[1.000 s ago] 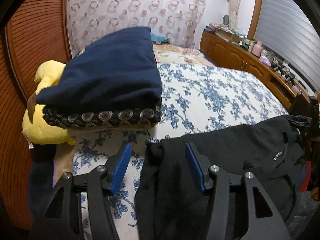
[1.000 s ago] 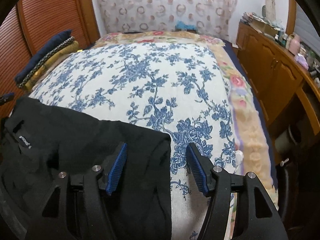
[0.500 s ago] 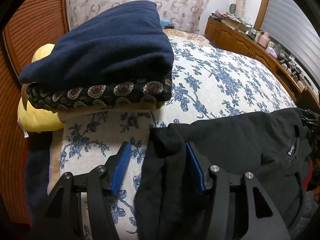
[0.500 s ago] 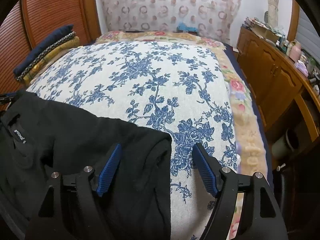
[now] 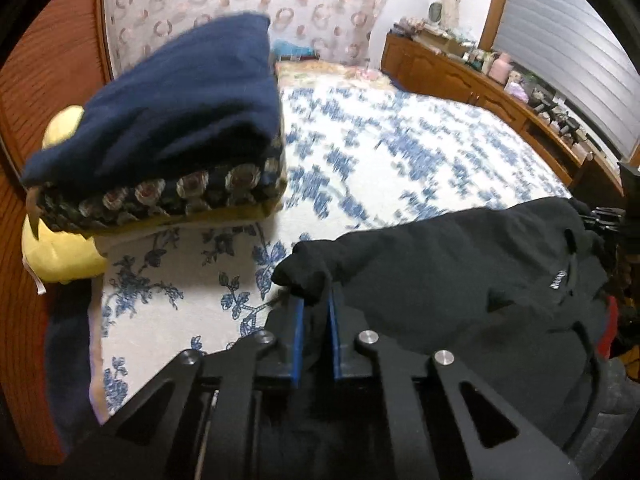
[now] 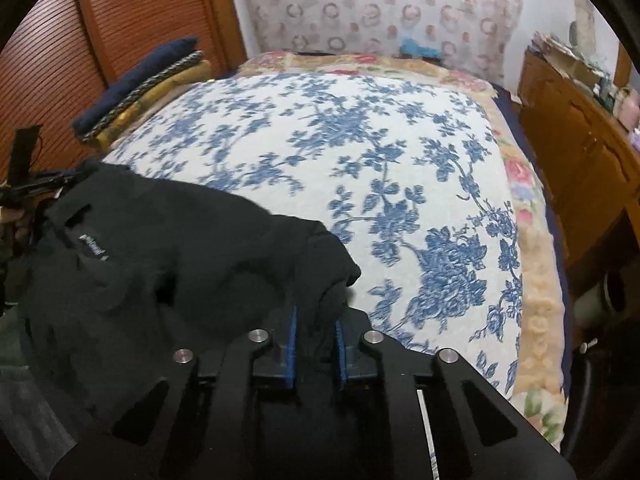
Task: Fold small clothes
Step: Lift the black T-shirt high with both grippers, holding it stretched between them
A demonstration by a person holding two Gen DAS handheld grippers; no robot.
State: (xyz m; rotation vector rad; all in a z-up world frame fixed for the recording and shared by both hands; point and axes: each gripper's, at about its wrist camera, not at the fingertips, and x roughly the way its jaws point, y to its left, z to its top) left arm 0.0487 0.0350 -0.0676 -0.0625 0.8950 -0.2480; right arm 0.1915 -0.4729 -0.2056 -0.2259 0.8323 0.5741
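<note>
The fingers (image 5: 298,344) of the left gripper (image 5: 314,308) have just been closing and are now clamped on a bunched corner of the black garment (image 5: 460,276); the fingers (image 6: 291,344) of the right gripper (image 6: 316,320) have likewise just been closing and are pressed on the opposite corner of the same garment — cloth is seen squeezed between both pairs of blue pads. The black garment is spread over the near edge of the bed (image 6: 360,152), its collar label turned up, with the floral cover left bare beyond it. A stack of folded blankets (image 5: 168,128) is seen beyond the garment, toward the wooden wall side, well apart from it. The step in hand is judged to be the taking of two corners for a first fold, so the task is at an early stage. Next, both corners would need to be lifted together and carried evenly across the garment — kept level, so that the cloth is not twisted or dragged off the bed.
</note>
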